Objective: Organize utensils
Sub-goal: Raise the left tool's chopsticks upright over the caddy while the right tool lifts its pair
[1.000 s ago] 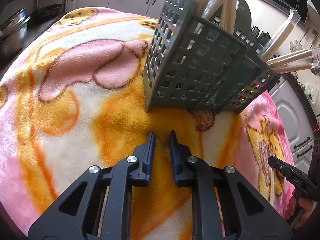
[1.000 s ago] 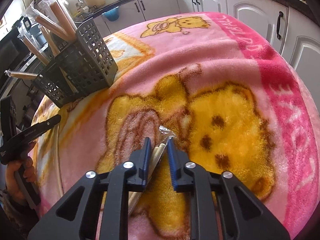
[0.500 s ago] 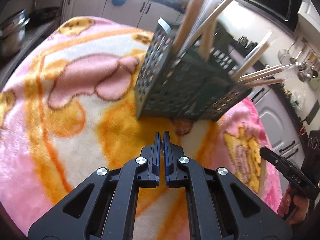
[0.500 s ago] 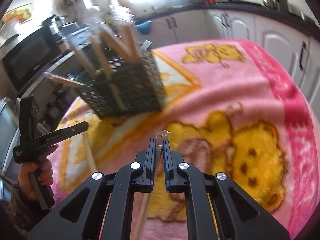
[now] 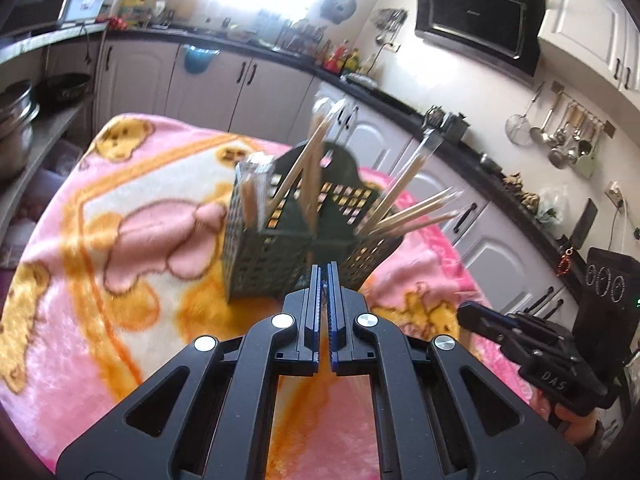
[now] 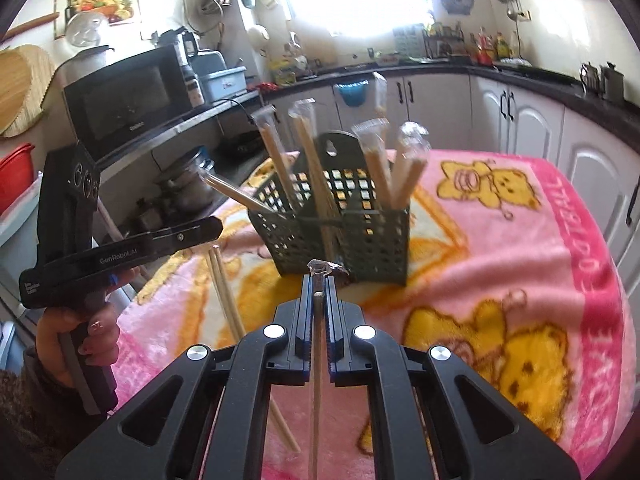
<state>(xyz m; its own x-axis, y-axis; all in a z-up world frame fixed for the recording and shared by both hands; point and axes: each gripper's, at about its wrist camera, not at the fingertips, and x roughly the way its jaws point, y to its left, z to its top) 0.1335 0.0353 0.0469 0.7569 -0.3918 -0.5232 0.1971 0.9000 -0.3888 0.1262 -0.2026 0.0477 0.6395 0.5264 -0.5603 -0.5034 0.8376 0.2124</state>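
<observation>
A dark green perforated utensil caddy (image 5: 276, 256) (image 6: 376, 240) stands on the pink teddy-bear blanket (image 5: 120, 240) (image 6: 520, 260) and holds several wrapped wooden chopsticks (image 5: 416, 212) (image 6: 376, 168). My right gripper (image 6: 318, 284) is shut on a wrapped pair of chopsticks (image 6: 316, 380), held above the blanket just in front of the caddy. My left gripper (image 5: 323, 276) is shut and empty, raised near the caddy's front. Another pair of chopsticks (image 6: 228, 304) lies on the blanket to the left. The left gripper shows in the right wrist view (image 6: 160, 240), the right gripper in the left wrist view (image 5: 520, 344).
Kitchen cabinets and a dark counter (image 5: 248, 80) surround the table. A microwave (image 6: 128, 100) and pots (image 6: 188, 188) sit on shelves to the left. Hanging ladles (image 5: 560, 136) line the right wall.
Both grippers rose from the blanket and closed. The right one shut on the wrapped chopsticks and lifted them toward the caddy. The left one shut empty.
</observation>
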